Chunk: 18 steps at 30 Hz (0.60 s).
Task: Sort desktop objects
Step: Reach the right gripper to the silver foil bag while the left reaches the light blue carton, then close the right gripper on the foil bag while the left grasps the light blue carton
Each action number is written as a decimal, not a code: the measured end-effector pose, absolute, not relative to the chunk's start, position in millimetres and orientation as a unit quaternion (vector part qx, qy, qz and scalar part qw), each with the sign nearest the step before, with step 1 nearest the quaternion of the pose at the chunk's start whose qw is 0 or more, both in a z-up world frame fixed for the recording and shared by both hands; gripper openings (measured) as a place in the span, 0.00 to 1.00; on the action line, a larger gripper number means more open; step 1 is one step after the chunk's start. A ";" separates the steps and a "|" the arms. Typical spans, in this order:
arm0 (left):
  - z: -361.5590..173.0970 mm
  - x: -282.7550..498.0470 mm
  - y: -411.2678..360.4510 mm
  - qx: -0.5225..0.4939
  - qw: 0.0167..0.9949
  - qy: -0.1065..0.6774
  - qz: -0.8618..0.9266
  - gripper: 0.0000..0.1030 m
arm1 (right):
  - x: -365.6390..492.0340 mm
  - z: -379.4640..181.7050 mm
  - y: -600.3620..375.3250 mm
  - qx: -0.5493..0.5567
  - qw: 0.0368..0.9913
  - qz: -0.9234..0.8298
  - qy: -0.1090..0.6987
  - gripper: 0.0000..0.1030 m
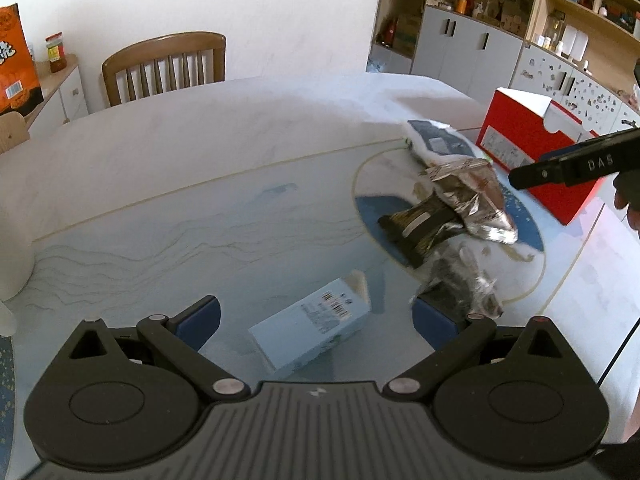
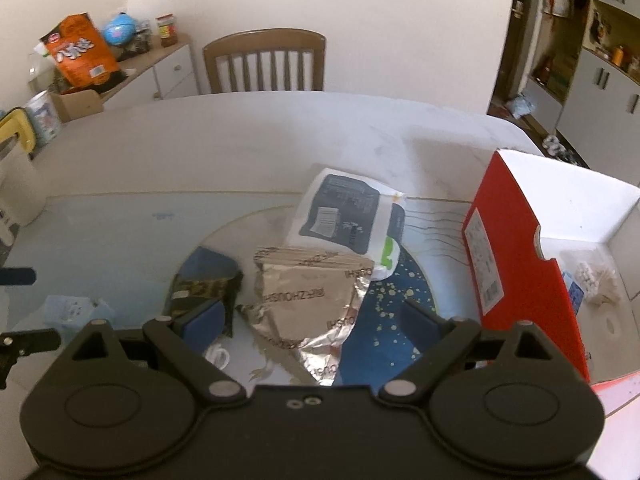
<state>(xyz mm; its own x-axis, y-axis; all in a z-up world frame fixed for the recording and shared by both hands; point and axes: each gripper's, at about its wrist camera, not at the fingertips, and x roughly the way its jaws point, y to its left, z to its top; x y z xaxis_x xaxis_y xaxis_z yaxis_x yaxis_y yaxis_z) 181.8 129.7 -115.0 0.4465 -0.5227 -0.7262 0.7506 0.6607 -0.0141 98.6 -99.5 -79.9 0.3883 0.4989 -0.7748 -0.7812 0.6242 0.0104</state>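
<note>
As seen from the left wrist, the left tool (image 1: 316,316) is spread wide and empty above the surface (image 1: 160,216); a pale blue box (image 1: 312,330) lies directly ahead between its fingers, crumpled packets ahead to its right, a red box (image 1: 532,148) beyond them. From the right wrist, the right tool (image 2: 316,320) is likewise spread and empty, a silver foil packet (image 2: 308,292) between its fingers, a white pouch (image 2: 344,212) farther ahead, the red box to its right.

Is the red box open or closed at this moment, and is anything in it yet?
Open. In the right wrist view the red box shows its white interior with no lid over it, and a few small whitish items lie inside.
</note>
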 end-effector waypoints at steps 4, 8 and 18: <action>-122.7 187.3 131.9 0.162 0.832 0.362 -0.387 1.00 | 105.0 -89.1 -92.8 -0.179 0.813 0.385 0.397 0.92; -129.4 190.2 130.8 0.169 0.830 0.359 -0.393 1.00 | 111.9 -99.9 -86.8 -0.178 0.814 0.375 0.406 0.91; -143.9 194.1 128.7 0.181 0.826 0.355 -0.398 1.00 | 123.9 -121.3 -72.7 -0.169 0.813 0.358 0.426 0.92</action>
<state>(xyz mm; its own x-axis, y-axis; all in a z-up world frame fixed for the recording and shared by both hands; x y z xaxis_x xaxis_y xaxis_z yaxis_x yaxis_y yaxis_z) 194.1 128.7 -143.9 0.4307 -0.5291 -0.7311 0.7862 0.6177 0.0162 123.9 -72.7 -121.3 0.3801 0.4376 -0.8149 -0.7266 0.6864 0.0297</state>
